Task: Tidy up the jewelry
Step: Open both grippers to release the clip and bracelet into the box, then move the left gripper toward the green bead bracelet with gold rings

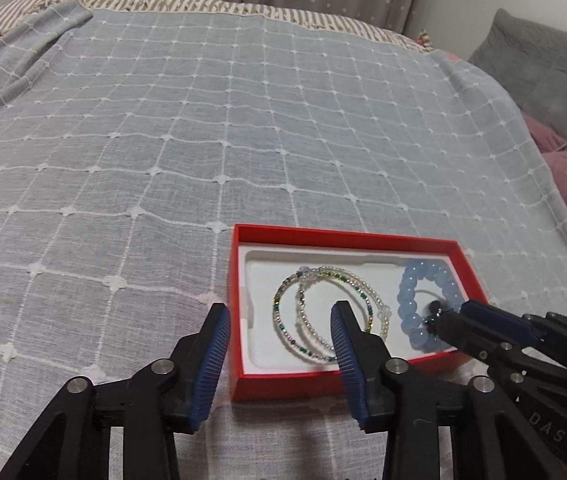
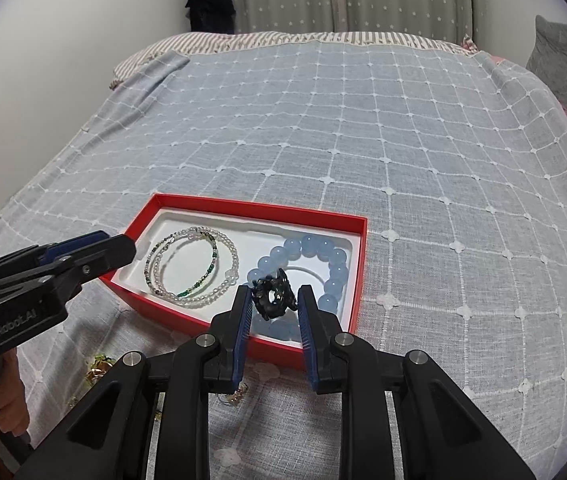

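An open red box [image 1: 343, 234] with a white lining lies on the bed. In it are two thin beaded bracelets [image 1: 276, 312] on the left and a chunky pale blue bead bracelet [image 1: 405, 300] on the right. My left gripper [image 1: 279, 312] is open, with one finger outside the box's left wall and the other over the thin bracelets [image 2: 187, 294]; nothing is between its pads. My right gripper [image 2: 274, 296] is shut on a small dark beaded bracelet [image 2: 273, 294], held just above the blue bracelet [image 2: 315, 246] at the box's [image 2: 259, 204] near right.
The box rests on a pale blue checked bedspread [image 1: 203, 140] that stretches far ahead. Small gold-coloured jewellery pieces [image 2: 99, 364] lie on the bedspread near the front, left of my right gripper. Grey and pink pillows [image 1: 555, 80] sit at the right; a hand [image 2: 3, 396] shows at lower left.
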The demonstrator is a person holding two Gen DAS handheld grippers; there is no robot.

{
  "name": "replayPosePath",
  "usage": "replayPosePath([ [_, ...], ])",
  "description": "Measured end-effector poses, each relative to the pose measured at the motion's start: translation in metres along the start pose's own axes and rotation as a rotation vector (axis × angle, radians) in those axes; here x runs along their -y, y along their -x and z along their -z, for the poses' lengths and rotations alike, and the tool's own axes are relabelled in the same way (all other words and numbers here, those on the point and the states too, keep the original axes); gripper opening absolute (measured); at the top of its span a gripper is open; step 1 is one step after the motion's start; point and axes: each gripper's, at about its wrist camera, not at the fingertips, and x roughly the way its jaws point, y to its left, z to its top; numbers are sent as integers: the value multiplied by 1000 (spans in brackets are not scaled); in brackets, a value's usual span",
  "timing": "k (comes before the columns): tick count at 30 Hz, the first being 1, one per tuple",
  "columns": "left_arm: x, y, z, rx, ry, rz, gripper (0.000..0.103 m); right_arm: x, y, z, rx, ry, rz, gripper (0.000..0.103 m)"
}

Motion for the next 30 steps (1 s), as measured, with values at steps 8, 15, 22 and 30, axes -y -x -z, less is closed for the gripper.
replayPosePath([
  [8, -4, 17, 4, 16, -8, -26, 70, 0, 23, 4, 20, -23, -8, 47],
  [15, -5, 26, 21, -32, -24, -68, 88, 5, 41, 23, -1, -51, 3, 61],
  [22, -6, 38, 39, -62, -46, -100, 97, 9, 58, 41, -11, -60, 23, 69],
  [30, -22, 38, 56, -122, -55, -119, 97, 11, 64, 62, -60, -60, 45, 70],
])
